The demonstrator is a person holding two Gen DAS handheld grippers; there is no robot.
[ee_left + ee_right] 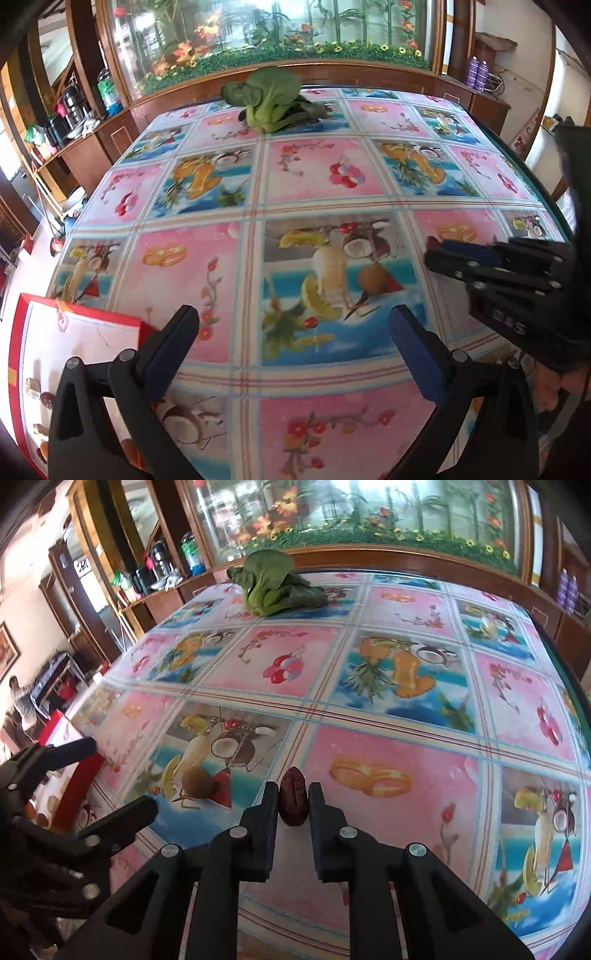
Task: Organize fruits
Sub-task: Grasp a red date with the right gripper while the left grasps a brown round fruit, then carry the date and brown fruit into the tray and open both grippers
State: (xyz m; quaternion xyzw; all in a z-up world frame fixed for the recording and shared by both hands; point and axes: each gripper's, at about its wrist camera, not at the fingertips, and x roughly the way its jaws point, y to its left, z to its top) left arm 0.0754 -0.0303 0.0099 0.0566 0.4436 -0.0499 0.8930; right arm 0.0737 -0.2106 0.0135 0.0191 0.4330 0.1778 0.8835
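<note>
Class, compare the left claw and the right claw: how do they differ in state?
The left claw stands wide open with nothing between its fingers; the right claw is shut on a wrinkled red date. The left sits near the red box; the right is farther from it. Both point down at the table.

Very little here can be read. The black plastic body of the right gripper, seen from the left wrist, carries raised pale letters that look like "DAS", though motion blur leaves them uncertain. The pink squares of the glossy fruit-printed tablecloth bear small red script, too smeared to make out.
</note>
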